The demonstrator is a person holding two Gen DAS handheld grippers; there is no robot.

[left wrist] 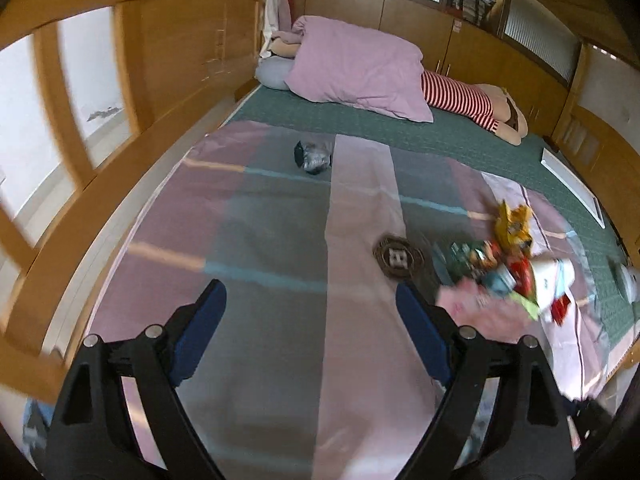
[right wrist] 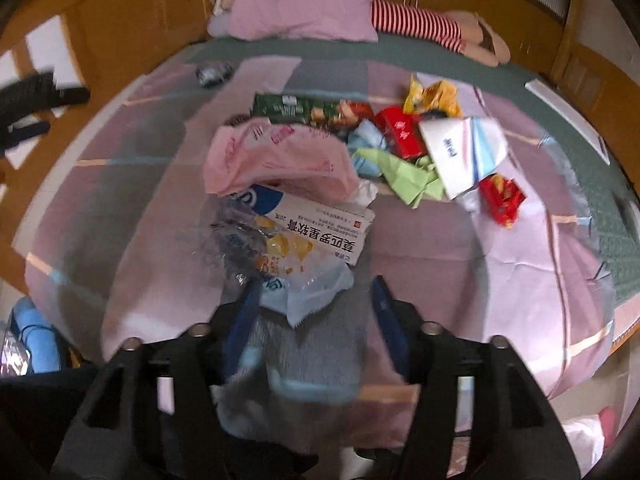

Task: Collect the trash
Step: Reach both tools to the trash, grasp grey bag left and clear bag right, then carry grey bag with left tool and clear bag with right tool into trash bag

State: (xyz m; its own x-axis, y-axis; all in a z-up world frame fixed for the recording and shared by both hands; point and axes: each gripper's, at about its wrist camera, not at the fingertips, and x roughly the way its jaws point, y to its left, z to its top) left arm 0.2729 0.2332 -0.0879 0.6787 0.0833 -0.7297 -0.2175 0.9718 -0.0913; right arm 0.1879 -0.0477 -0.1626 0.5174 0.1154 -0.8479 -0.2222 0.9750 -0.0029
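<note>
A heap of trash lies on the pink-and-grey striped bedsheet (right wrist: 420,248): a pink plastic bag (right wrist: 280,156), a white carton with printed characters (right wrist: 320,228), a green biscuit wrapper (right wrist: 296,108), a red box (right wrist: 402,130), a yellow wrapper (right wrist: 432,96) and green paper (right wrist: 404,176). My right gripper (right wrist: 315,282) is open just in front of it, with the edge of a clear plastic wrapper (right wrist: 308,292) lying between its fingers. My left gripper (left wrist: 309,286) is open over bare sheet, left of the same trash heap (left wrist: 508,264). A crumpled dark plastic ball (left wrist: 314,156) lies apart, farther up the bed.
A round brown disc (left wrist: 398,258) sits beside the heap. A pink pillow (left wrist: 356,68) and a doll in red-striped cloth (left wrist: 460,98) lie at the bed's far end. Wooden panels (left wrist: 180,52) wall the left side. A white strip (left wrist: 572,184) lies at the right edge.
</note>
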